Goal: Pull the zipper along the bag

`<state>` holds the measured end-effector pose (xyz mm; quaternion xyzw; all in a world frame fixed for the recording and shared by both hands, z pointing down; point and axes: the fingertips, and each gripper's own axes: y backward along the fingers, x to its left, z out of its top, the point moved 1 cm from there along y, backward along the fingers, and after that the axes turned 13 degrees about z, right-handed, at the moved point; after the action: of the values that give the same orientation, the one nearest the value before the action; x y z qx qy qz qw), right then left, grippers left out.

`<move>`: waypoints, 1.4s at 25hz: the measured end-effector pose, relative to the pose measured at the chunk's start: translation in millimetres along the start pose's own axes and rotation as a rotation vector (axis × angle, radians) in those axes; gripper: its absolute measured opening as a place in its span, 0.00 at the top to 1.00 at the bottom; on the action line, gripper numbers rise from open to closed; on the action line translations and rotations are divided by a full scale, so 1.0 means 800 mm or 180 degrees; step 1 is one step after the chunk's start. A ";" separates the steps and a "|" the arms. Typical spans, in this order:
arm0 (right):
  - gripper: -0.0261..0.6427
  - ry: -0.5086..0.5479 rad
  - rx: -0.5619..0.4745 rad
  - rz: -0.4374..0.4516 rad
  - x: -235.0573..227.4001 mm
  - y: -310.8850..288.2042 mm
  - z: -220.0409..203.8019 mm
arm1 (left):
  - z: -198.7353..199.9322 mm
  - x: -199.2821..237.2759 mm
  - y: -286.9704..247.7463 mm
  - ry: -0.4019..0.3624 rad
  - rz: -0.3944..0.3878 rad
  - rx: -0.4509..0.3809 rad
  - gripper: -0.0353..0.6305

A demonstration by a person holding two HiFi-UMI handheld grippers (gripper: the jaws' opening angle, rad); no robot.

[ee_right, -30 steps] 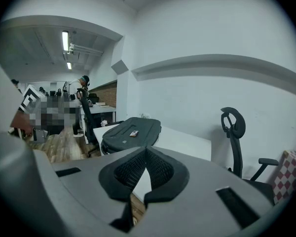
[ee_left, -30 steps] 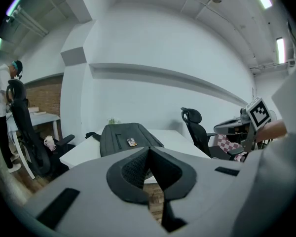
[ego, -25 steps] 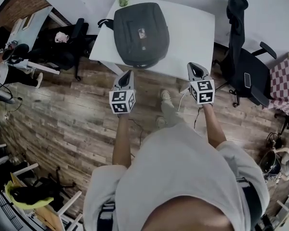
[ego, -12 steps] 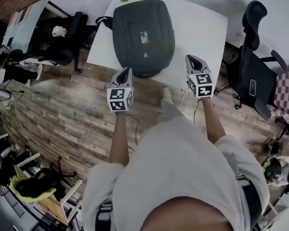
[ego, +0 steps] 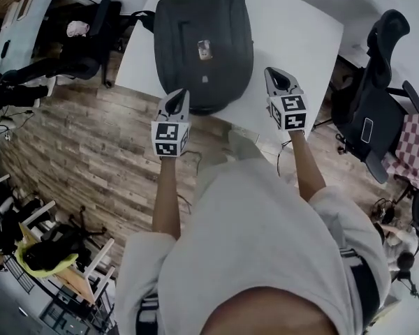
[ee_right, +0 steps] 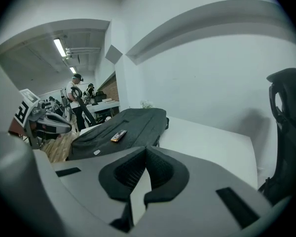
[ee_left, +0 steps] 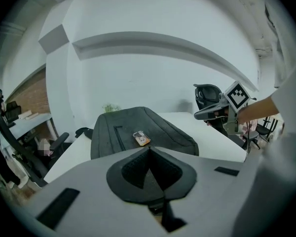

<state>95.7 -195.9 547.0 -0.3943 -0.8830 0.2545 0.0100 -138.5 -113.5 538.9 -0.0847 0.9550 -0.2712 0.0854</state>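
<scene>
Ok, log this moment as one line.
bag: flat on table, untouched | left gripper: shut, empty, by its near edge | right gripper: shut, empty, above table

Dark bag (ego: pixel 204 47) flat on white table (ego: pixel 297 44)

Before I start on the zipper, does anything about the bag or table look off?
Nothing stands out. The black bag lies flat on the white table, near end at its edge. The left claw and right claw are shut, empty.
</scene>
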 end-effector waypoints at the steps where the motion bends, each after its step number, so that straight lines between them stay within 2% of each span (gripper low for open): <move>1: 0.94 -0.0014 0.0010 0.0017 -0.002 -0.005 -0.001 | -0.002 -0.002 -0.003 -0.0035 -0.0018 0.0021 0.91; 7: 0.94 -0.0078 0.0079 0.0059 -0.009 -0.025 -0.011 | -0.016 -0.024 -0.013 -0.0449 -0.0249 0.0106 0.91; 16: 0.94 -0.0010 0.0248 -0.0044 -0.016 -0.040 -0.022 | -0.044 -0.060 -0.018 -0.1216 -0.0851 0.0064 0.91; 25: 0.94 0.0228 0.0527 -0.0075 -0.030 -0.057 -0.043 | -0.075 -0.086 -0.017 -0.1694 -0.1221 0.0120 0.90; 28: 0.93 0.0311 0.0638 -0.0040 -0.033 -0.066 -0.053 | -0.078 -0.084 -0.018 -0.1709 -0.1205 0.0090 0.84; 31: 0.80 0.0337 0.0735 0.0013 -0.036 -0.080 -0.062 | -0.073 -0.073 -0.021 -0.1702 -0.1179 0.0068 0.74; 33: 0.76 0.0377 0.0809 0.0052 -0.039 -0.090 -0.067 | -0.072 -0.073 -0.019 -0.1715 -0.1249 0.0094 0.62; 35: 0.70 0.0461 0.0883 0.0065 -0.047 -0.099 -0.071 | -0.080 -0.079 -0.020 -0.1817 -0.1345 0.0167 0.56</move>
<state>79.0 -242.0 639.4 -0.4153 -0.8323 0.3450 0.1254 -88.6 -81.0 608.6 -0.3504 0.8468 -0.2727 0.2929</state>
